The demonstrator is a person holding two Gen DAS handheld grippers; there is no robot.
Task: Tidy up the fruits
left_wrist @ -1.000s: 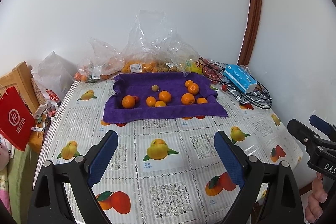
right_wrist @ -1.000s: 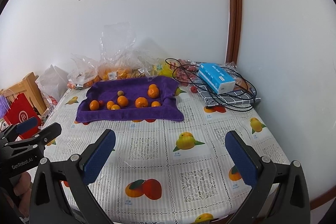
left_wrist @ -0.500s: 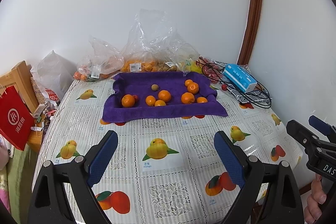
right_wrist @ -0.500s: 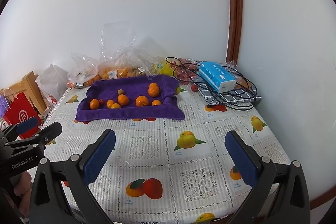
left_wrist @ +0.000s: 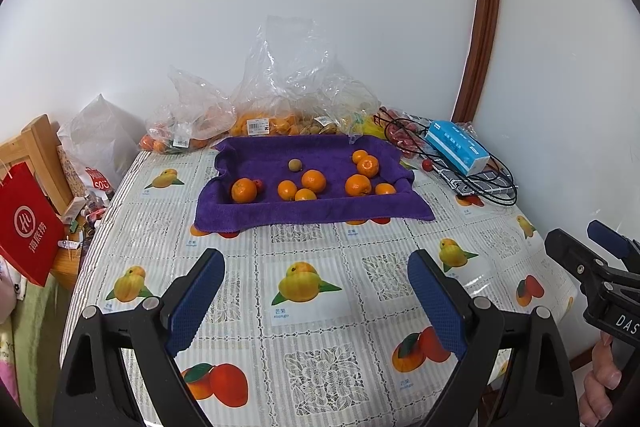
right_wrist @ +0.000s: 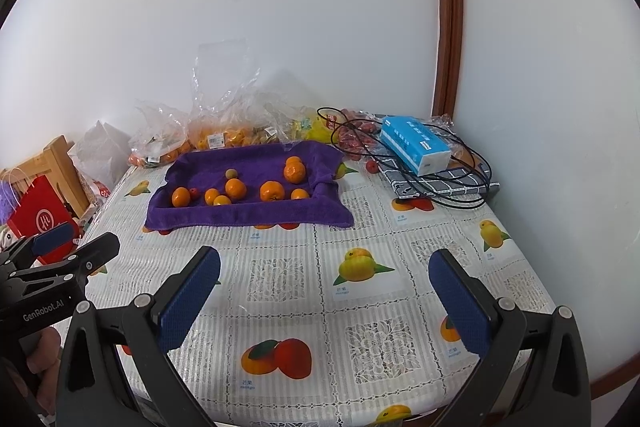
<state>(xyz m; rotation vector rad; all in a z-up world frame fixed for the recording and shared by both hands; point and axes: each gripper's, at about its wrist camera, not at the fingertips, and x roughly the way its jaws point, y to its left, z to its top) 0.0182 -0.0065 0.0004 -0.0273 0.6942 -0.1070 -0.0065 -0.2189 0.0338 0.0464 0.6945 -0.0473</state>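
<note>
"GenRobot.AI" is printed in white on the left gripper (right_wrist: 76,247). The tablecloth (left_wrist: 360,307) labels its printed fruit "mango". "DAS" shows on the right gripper (left_wrist: 592,247), cut off at the frame edge.

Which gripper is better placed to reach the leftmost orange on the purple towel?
Left, probably. The left gripper is open and the leftmost orange lies almost straight ahead. From the right gripper, also open, it sits far off to the left.

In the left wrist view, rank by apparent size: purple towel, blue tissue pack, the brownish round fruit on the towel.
1. purple towel
2. blue tissue pack
3. brownish round fruit

All sit at similar depth, so the order is reliable.
</note>
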